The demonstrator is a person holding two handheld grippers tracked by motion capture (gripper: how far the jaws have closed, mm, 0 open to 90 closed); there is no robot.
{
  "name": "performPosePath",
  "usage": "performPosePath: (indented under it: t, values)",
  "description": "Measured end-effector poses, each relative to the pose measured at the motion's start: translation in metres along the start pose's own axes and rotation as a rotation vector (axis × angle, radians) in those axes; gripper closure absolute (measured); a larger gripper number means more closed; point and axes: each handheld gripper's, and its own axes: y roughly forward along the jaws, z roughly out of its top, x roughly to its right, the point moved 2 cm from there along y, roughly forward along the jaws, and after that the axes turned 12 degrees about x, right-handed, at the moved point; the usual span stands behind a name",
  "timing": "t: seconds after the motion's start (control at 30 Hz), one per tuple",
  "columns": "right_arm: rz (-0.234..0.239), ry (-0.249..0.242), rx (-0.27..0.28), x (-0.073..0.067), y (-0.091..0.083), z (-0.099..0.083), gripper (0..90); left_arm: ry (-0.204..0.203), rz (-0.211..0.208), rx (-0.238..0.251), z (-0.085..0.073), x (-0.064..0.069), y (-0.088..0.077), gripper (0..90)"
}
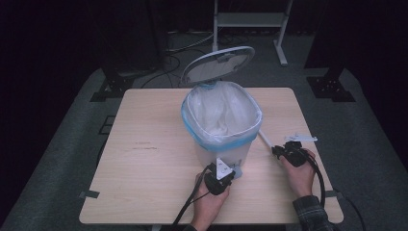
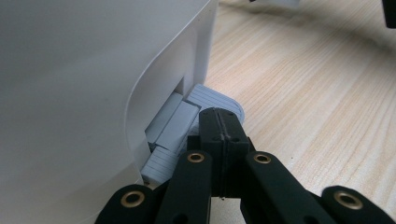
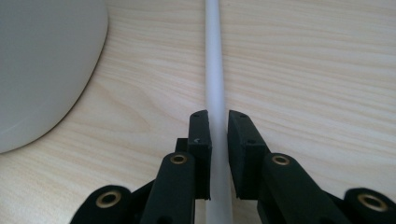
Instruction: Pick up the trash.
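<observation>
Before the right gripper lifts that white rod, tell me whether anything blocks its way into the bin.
Nothing visible does. The right gripper is shut on the white rod, the lid stands open and the lined bin gapes. The left gripper, shut, presses the grey pedal at the base.

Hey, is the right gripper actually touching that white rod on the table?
Touching. In the right gripper view the right gripper has both black jaws closed against the sides of the white rod, with no gap on either side.

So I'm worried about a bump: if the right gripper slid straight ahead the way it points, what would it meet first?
Probably the white pedal bin. The right gripper, shut on the thin white rod, points along it toward the bin's base; depth is unclear.
</observation>
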Motion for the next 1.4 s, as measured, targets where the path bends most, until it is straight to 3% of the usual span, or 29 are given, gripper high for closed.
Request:
performPosePath:
  t: [0.77,1.4]
  values:
    - [0.010,0.030,0.060,0.002,-0.047,0.009,79.3,-0.002,-0.001,0.001,0.000,0.000,0.000,90.0]
    - [0.033,0.045,0.136,-0.003,-0.092,0.034,79.3,-0.003,0.002,0.004,0.000,0.000,0.000,90.0]
